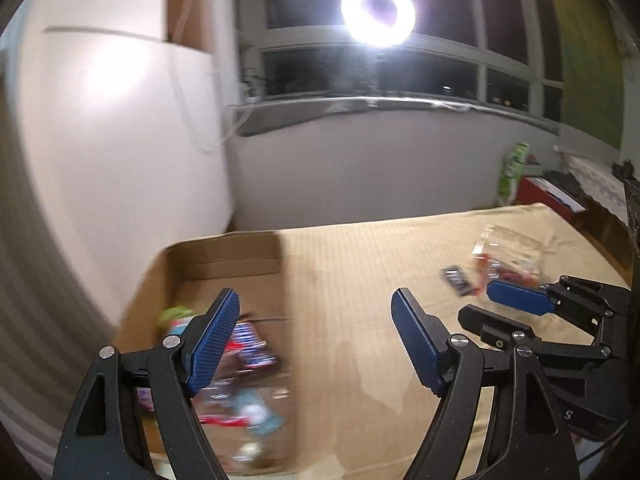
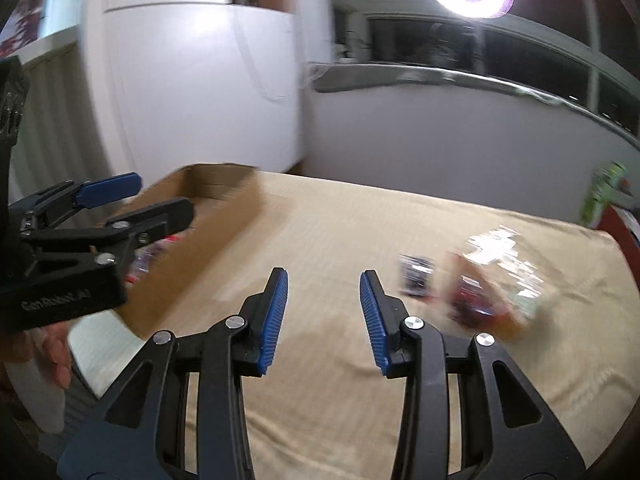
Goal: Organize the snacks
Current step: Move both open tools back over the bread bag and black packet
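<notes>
A cardboard box (image 1: pixel 224 256) stands at the left on a beige cloth; it shows in the right wrist view too (image 2: pixel 216 184). Several colourful snack packets (image 1: pixel 248 360) lie in it, blurred. My left gripper (image 1: pixel 316 312) is open and empty, above the box's right wall. On the cloth at the right lie a small dark packet (image 2: pixel 416 276) and a clear bag of red snacks (image 2: pixel 492 284), also in the left wrist view (image 1: pixel 512 256). My right gripper (image 2: pixel 324 284) is open and empty, above bare cloth left of them.
A white appliance (image 1: pixel 120 140) stands behind the box. A ring light (image 1: pixel 378 12) shines before a dark window. A green packet (image 1: pixel 514 168) and a red box (image 1: pixel 548 196) lie beyond the cloth's far right edge. The beige cloth (image 2: pixel 340 400) covers the table.
</notes>
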`<state>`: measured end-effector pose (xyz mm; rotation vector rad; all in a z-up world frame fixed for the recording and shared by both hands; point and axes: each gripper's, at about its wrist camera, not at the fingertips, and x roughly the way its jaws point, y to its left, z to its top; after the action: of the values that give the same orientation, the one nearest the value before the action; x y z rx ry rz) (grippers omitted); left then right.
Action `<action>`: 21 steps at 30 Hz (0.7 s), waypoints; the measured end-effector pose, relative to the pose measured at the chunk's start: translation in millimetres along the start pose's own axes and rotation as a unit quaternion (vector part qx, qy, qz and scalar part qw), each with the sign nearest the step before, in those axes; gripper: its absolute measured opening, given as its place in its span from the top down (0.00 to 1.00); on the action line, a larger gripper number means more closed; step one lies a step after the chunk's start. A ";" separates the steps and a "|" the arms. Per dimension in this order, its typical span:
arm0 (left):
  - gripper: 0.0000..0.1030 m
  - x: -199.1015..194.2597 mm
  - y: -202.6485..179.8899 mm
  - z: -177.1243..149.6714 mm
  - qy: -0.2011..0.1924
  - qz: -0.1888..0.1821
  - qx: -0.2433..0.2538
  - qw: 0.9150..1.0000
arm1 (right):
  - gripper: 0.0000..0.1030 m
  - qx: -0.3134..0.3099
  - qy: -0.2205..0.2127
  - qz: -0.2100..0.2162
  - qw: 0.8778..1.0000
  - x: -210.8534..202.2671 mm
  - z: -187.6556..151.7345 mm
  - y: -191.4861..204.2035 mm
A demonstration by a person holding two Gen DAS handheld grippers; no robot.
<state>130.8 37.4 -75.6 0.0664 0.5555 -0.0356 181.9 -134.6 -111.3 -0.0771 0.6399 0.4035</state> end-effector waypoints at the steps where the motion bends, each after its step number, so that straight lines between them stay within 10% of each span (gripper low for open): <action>1: 0.24 1.5 -9.3 1.3 0.000 -0.010 0.006 1.000 | 0.61 0.009 0.003 -0.014 1.000 -4.5 -4.0 -13.2; 21: 0.24 4.2 -67.9 11.9 -0.004 -0.057 0.037 0.998 | 0.55 0.030 0.000 -0.059 0.998 -24.9 -7.4 -54.2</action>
<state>137.1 -31.2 -71.3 0.1064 0.5490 -0.1678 180.7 -194.4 -105.3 -0.0575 0.6445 0.2701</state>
